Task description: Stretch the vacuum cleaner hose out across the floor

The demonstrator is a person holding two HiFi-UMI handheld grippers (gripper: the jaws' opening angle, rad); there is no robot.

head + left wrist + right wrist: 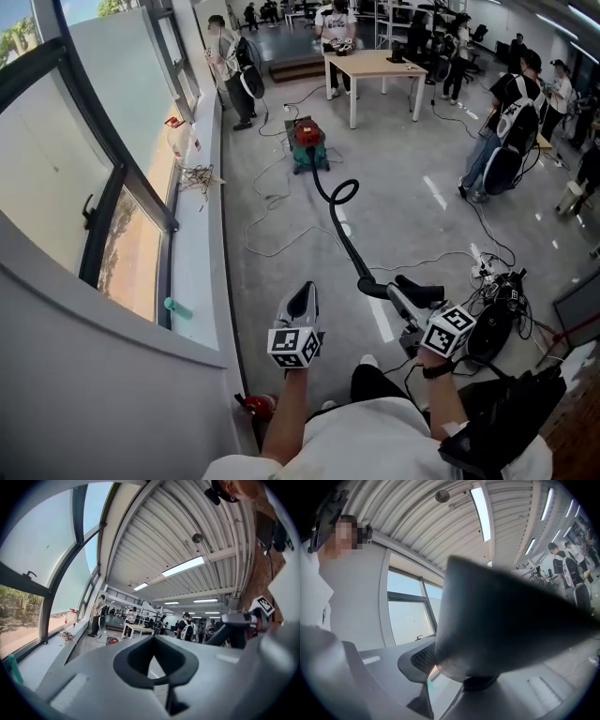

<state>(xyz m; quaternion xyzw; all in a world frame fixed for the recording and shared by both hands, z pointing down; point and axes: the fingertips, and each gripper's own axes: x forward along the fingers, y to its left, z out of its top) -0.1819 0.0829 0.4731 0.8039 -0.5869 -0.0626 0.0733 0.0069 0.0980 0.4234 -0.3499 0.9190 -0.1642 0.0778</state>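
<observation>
While the right gripper (401,298) clamps the hose (339,225), left gripper (302,300) beside it closed empty, pulling could kink the loop ahead.

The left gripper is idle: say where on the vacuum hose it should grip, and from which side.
Probably the straight stretch of hose just beyond the right gripper, approached from the window side, jaws across it. It is slim and straight there; farther on it loops.
</observation>
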